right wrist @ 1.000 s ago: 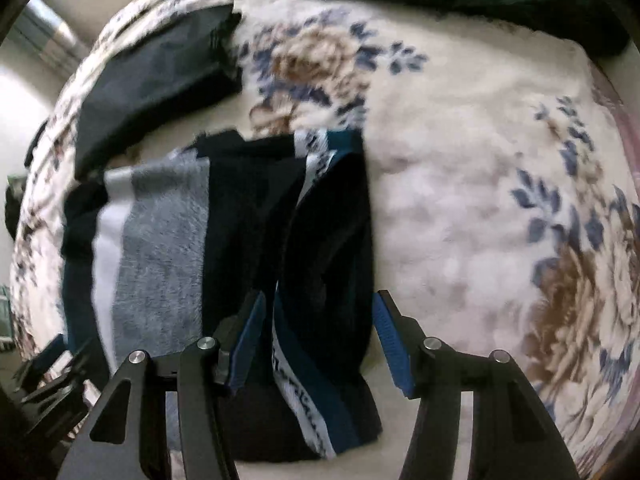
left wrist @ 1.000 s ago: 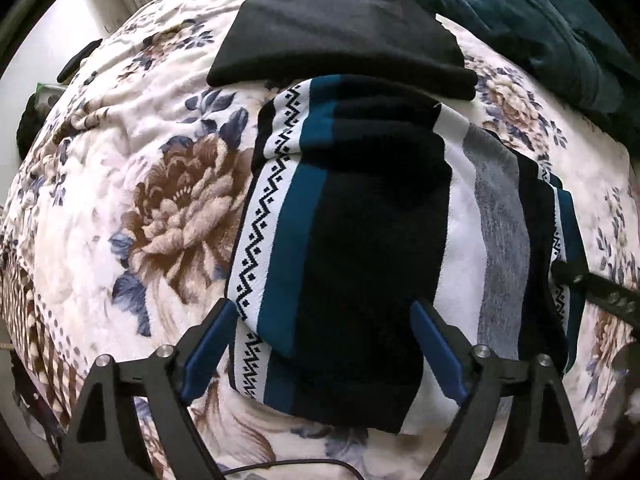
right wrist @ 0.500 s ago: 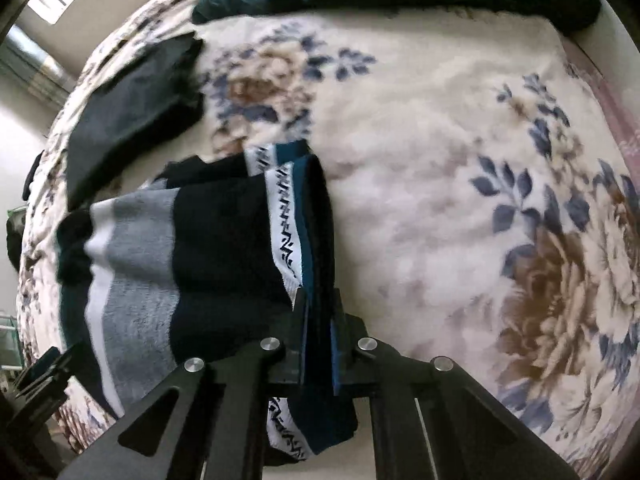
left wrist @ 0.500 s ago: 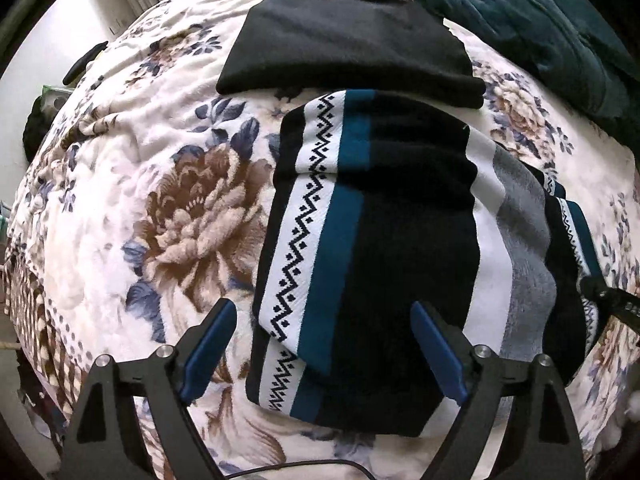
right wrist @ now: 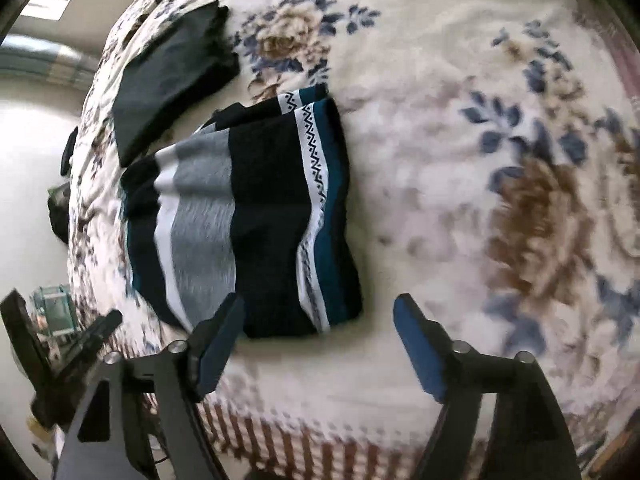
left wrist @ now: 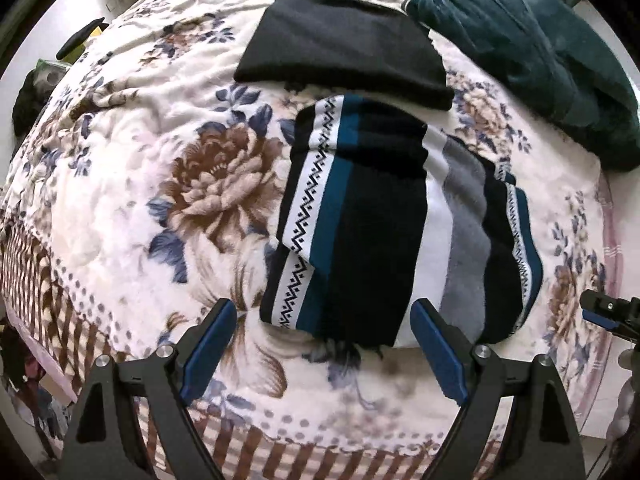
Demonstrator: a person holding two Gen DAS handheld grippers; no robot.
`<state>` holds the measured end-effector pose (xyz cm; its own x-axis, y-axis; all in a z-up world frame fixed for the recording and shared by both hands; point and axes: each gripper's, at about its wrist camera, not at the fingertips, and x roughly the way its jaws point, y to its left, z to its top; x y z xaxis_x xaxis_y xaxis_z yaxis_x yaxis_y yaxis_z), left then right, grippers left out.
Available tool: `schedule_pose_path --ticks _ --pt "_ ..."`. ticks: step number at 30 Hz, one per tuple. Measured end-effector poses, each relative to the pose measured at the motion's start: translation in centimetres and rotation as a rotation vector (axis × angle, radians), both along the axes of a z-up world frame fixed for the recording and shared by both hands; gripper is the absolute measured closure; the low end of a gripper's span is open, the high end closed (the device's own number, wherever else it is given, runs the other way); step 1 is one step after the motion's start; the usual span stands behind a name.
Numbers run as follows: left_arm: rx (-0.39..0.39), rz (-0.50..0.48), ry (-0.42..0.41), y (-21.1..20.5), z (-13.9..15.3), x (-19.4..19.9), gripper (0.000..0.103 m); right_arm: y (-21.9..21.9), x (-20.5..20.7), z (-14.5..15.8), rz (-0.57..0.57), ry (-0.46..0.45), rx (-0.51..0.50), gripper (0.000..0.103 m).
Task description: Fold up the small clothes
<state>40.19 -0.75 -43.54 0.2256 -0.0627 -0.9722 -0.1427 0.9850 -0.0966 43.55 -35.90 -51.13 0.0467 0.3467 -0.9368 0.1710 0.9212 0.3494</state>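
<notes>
Both grippers hang over a folded striped garment on a bed, jaws wide and holding nothing.

The left gripper [left wrist: 322, 354] has its jaws spread wide with only the floral blanket [left wrist: 120, 184] of the bed between their tips; the striped garment [left wrist: 360, 220] lies just ahead of them, its near edge close to the tips, untouched. The right gripper [right wrist: 316, 346] has its jaws opening, nothing between them, and the same striped garment [right wrist: 248, 216] lies flat just ahead and toward the left jaw. Past the striped garment, a folded black garment [left wrist: 340, 52] lies touching its far edge. Farthest off, ahead of the left gripper's right jaw, a dark teal fleece [left wrist: 532, 56] lies bunched on the blanket.
</notes>
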Motion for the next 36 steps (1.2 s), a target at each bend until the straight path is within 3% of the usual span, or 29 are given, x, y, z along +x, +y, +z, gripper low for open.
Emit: schedule_pose_path --ticks 2,6,11,13,14,21,24,29,36 --pt "-0.001 -0.001 -0.01 0.3 0.0 1.1 0.014 -0.3 0.7 0.5 -0.002 -0.012 -0.006 0.024" --pt "0.04 0.0 -0.059 1.1 -2.2 5.7 0.014 0.4 6.2 -1.7 0.003 -0.09 -0.033 0.024" --pt "0.029 0.024 -0.02 2.5 -6.6 11.4 0.014 2.6 14.0 -9.0 0.027 -0.043 -0.047 0.025" --pt "0.032 0.039 -0.025 3.1 -7.1 12.6 0.014 3.3 15.4 -11.4 0.054 0.004 -0.058 0.058" --pt "0.028 0.041 -0.025 3.2 -7.2 12.8 0.014 3.4 15.5 -11.6 0.051 0.006 -0.061 0.088" --pt "0.003 0.058 -0.011 3.7 -7.3 13.4 0.014 3.9 13.5 -4.9 0.042 -0.284 -0.17 0.089" --pt "-0.013 0.069 -0.005 4.1 -6.8 14.0 0.014 4.1 14.0 -3.7 0.044 -0.331 -0.187 0.089" --pt "-0.02 0.1 -0.028 5.5 -5.8 15.5 0.014 4.5 16.6 -5.4 0.044 -0.306 -0.205 0.09" --pt "-0.138 0.122 0.049 6.7 -12.5 19.6 0.014 4.5 18.2 -9.8 0.012 -0.181 -0.177 0.089"
